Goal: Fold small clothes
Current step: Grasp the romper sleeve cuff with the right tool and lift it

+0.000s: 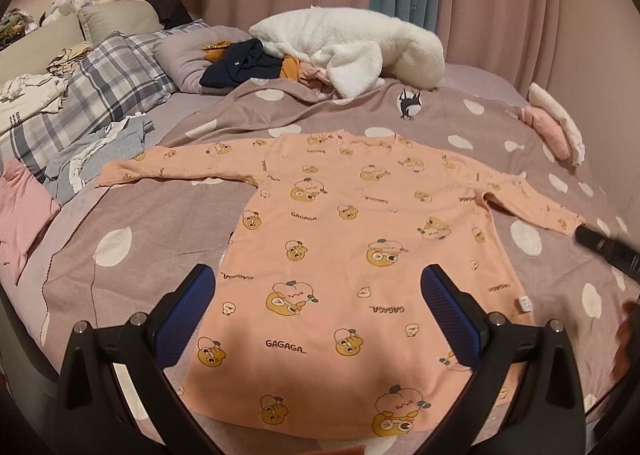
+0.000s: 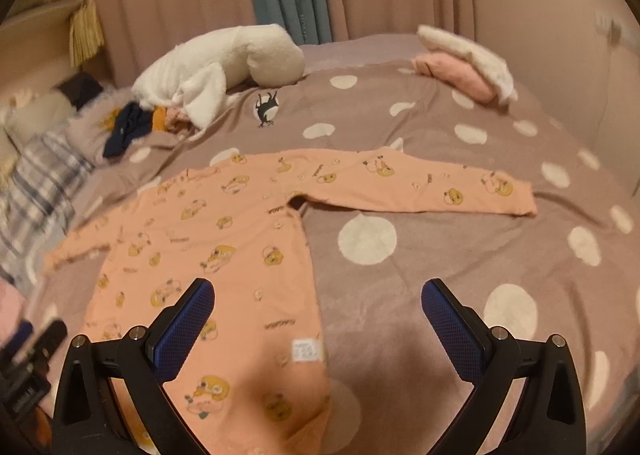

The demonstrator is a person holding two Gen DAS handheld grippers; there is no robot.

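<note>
A small peach long-sleeved top (image 1: 352, 247) printed with cartoon bears lies flat on the spotted bedcover, both sleeves spread sideways. My left gripper (image 1: 318, 291) hovers open above its lower body, nothing between the blue pads. In the right wrist view the same top (image 2: 224, 255) lies to the left, its right sleeve (image 2: 420, 187) stretched across the cover. My right gripper (image 2: 318, 303) is open over the top's right hem edge and holds nothing. Its black finger (image 1: 600, 247) shows at the right edge of the left wrist view.
A white fleece garment (image 1: 352, 47) and dark clothes (image 1: 240, 67) are heaped at the far side of the bed. Plaid pillows (image 1: 96, 95) and loose clothes lie at the left. Folded pink and white items (image 2: 468, 67) sit at the far right. Curtains hang behind.
</note>
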